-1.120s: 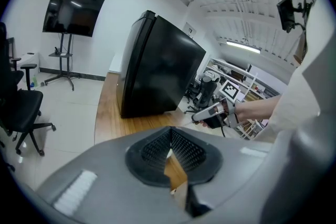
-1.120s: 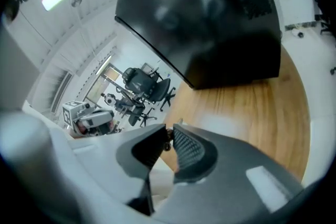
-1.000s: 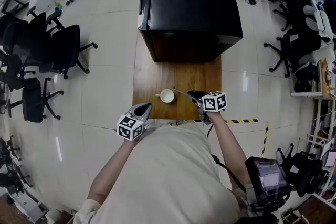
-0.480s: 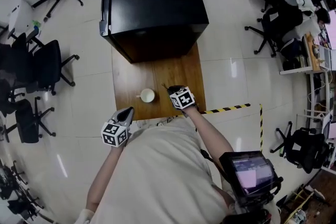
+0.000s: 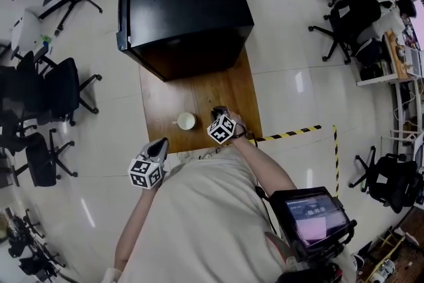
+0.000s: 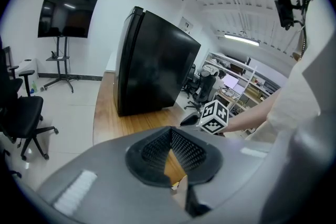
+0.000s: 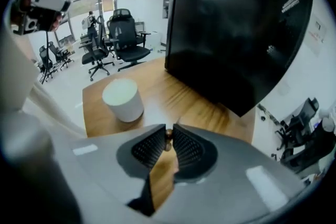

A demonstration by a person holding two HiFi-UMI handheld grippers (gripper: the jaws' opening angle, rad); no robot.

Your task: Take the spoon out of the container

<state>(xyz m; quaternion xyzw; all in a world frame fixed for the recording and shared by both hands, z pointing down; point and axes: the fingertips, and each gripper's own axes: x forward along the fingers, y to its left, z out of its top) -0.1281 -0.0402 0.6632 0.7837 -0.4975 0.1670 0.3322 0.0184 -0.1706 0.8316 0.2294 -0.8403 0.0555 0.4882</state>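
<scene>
A white cup (image 5: 186,120) stands on the wooden table (image 5: 199,93) near its front edge; in the right gripper view the cup (image 7: 123,99) sits left of the jaws. My right gripper (image 5: 217,112) points steeply down at the table just right of the cup. It is shut on a thin brownish spoon handle (image 7: 168,135), whose end shows between the tips of the right gripper (image 7: 168,131); the spoon's bowl is hidden. My left gripper (image 5: 161,143) hangs off the table's front left corner. In its own view the left gripper (image 6: 169,131) has its jaw tips together and holds nothing.
A tall black fridge (image 5: 182,3) fills the table's far end. Office chairs (image 5: 63,86) stand on the tiled floor at left and more at the right. Yellow-black tape (image 5: 291,135) runs along the floor right of the table. A screen on a stand (image 6: 67,18) is at far left.
My right gripper has sunk toward the table and rolled over with the spoon, whose shaft no longer sticks out toward the cup. The left gripper has stayed put.
</scene>
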